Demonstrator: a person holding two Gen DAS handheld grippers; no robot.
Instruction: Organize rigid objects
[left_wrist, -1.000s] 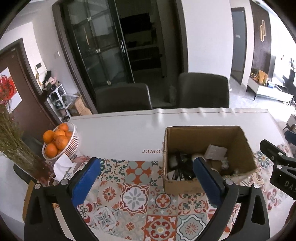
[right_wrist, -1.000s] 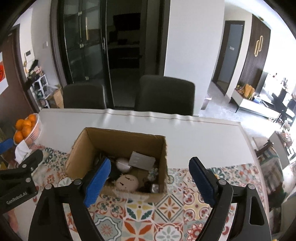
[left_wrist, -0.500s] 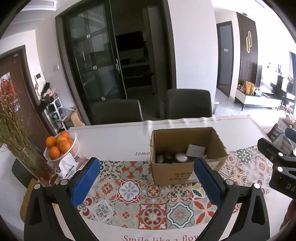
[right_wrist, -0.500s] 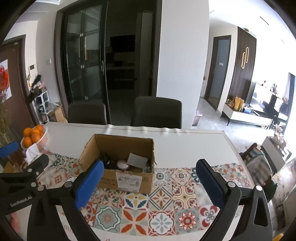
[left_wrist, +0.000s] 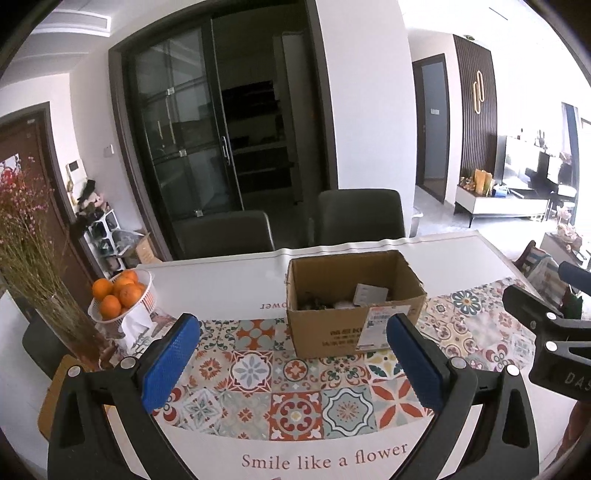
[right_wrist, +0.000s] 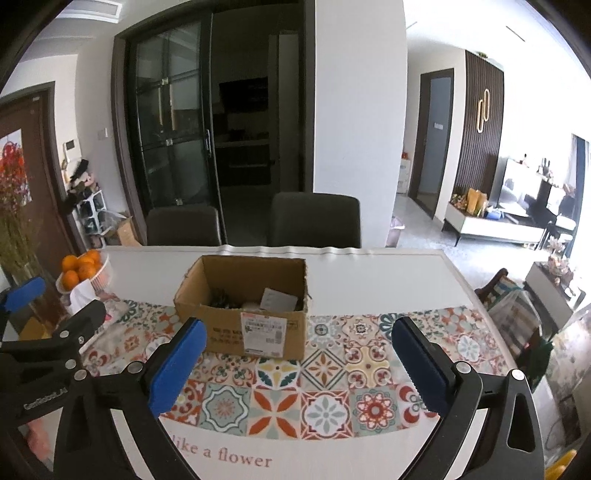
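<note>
Both grippers hang spread wide and empty above the near edge of the surface (left_wrist: 221, 284): the left gripper (left_wrist: 293, 354) and the right gripper (right_wrist: 295, 352) each show blue, finely textured pads on black arms. A white cloth (right_wrist: 369, 273) covers the surface, printed with a band of colourful tile patterns and the words "Smile like a flower". On that band stands an open brown cardboard box (left_wrist: 351, 314), well apart from both grippers, a white shipping label on its near wall; inside lie a pale card, something round and white, and dark items too small to tell. To the left, a white ribbed basket of oranges (left_wrist: 120, 295) stands beside dried flowers (left_wrist: 29, 236). Two dark chairs (right_wrist: 314, 221) face glass doors behind.
</note>
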